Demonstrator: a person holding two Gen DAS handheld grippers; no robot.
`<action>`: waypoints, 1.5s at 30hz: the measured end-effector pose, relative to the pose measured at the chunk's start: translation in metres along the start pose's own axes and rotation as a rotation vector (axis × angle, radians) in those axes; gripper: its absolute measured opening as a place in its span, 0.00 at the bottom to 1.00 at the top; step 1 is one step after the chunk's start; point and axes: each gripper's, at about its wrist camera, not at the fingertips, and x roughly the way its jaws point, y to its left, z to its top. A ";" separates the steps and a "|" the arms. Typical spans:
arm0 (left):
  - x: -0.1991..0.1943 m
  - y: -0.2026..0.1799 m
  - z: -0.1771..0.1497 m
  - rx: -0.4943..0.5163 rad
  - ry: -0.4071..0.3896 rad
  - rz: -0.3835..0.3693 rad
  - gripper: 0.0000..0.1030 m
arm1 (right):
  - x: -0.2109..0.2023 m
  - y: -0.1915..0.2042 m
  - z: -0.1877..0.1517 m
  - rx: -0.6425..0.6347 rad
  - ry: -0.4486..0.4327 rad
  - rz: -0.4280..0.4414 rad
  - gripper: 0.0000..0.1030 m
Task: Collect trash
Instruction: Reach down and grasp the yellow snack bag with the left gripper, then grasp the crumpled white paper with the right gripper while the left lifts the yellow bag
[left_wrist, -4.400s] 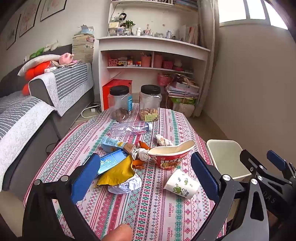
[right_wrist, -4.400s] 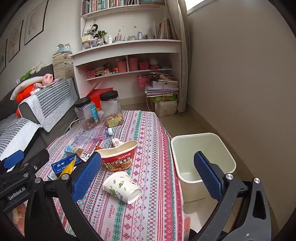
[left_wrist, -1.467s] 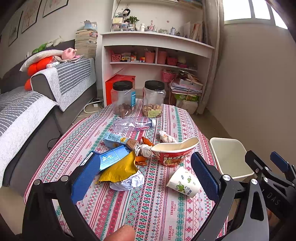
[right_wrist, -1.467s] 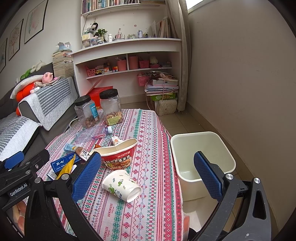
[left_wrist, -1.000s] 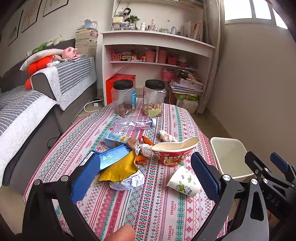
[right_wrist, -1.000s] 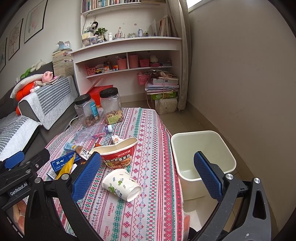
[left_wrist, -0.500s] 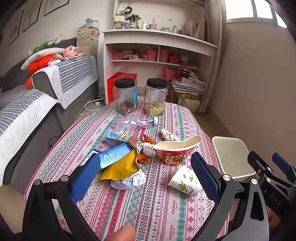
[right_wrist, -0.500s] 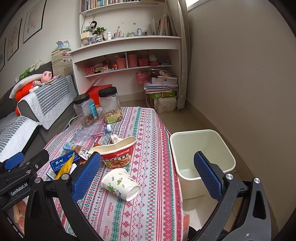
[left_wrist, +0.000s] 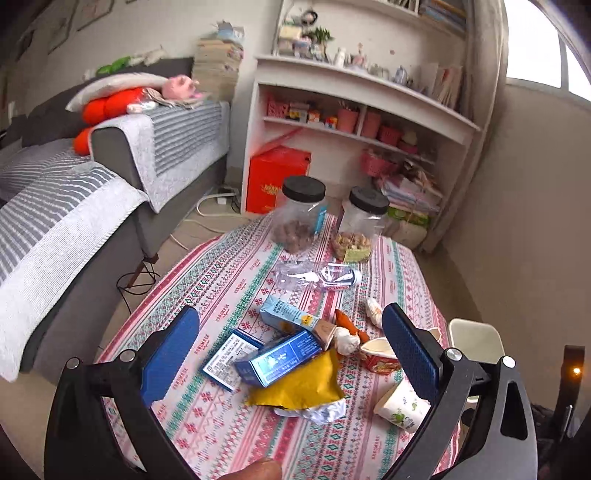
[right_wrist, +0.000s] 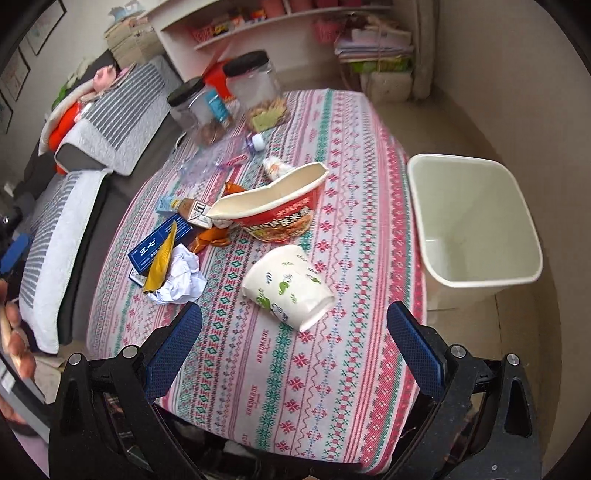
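Observation:
Trash lies on a patterned tablecloth (right_wrist: 351, 229). A tipped white paper cup (right_wrist: 290, 286) lies just ahead of my open, empty right gripper (right_wrist: 291, 332). Behind it are a crushed red noodle bowl (right_wrist: 277, 210), crumpled white paper (right_wrist: 183, 277), a yellow wrapper (right_wrist: 160, 258) and blue boxes (right_wrist: 159, 242). My left gripper (left_wrist: 291, 347) is open and empty above the blue boxes (left_wrist: 277, 358) and yellow wrapper (left_wrist: 299, 386). A crushed clear bottle (left_wrist: 317, 275) lies farther back. A cream waste bin (right_wrist: 476, 225) stands on the floor right of the table.
Two black-lidded jars (left_wrist: 303, 214) (left_wrist: 360, 229) stand at the table's far end. A grey sofa (left_wrist: 74, 206) runs along the left. A white shelf unit (left_wrist: 351, 122) and red box (left_wrist: 275, 177) stand behind. The wall is on the right.
My right gripper has moved forward and tilted down over the table toward the paper cup. My left gripper has swung left and forward over the boxes and wrapper.

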 end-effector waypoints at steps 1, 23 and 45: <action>0.012 0.004 0.005 0.010 0.058 -0.011 0.93 | 0.005 0.004 0.005 -0.021 0.016 -0.018 0.93; 0.180 -0.070 -0.060 0.420 0.535 0.162 0.72 | 0.066 -0.035 0.057 0.172 0.076 -0.008 0.93; 0.112 0.044 0.002 -0.100 0.414 -0.198 0.12 | 0.120 0.105 0.009 -0.395 0.224 0.081 0.93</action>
